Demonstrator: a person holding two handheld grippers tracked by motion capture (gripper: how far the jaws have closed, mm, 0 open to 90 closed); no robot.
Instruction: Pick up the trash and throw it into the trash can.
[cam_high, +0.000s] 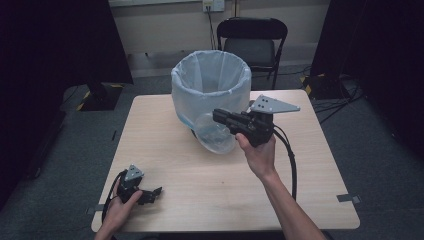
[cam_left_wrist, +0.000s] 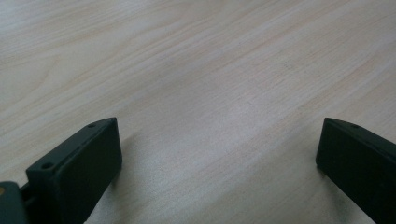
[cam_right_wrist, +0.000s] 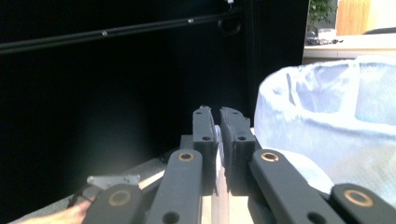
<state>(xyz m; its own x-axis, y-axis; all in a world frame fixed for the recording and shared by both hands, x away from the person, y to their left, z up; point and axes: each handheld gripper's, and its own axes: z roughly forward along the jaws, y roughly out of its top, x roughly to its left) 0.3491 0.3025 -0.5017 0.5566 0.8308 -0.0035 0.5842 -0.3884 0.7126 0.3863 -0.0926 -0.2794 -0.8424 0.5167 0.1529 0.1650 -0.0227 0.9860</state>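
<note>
The right gripper (cam_high: 220, 116) pinches a clear cup (cam_high: 214, 134) just near of the bin (cam_high: 210, 82); the rim lies up and far. Left gripper (cam_left_wrist: 219, 158) rests spread on the table (cam_high: 165, 165).

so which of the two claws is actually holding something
The right claw, raised beside the lined bin: its jaws are shut on a clear plastic cup. The left claw rests low on the table, jaws spread wide with nothing between.

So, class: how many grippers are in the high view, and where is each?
2. The left gripper rests open near the table's front left corner; the right gripper holds a clear cup beside the bin.
</note>
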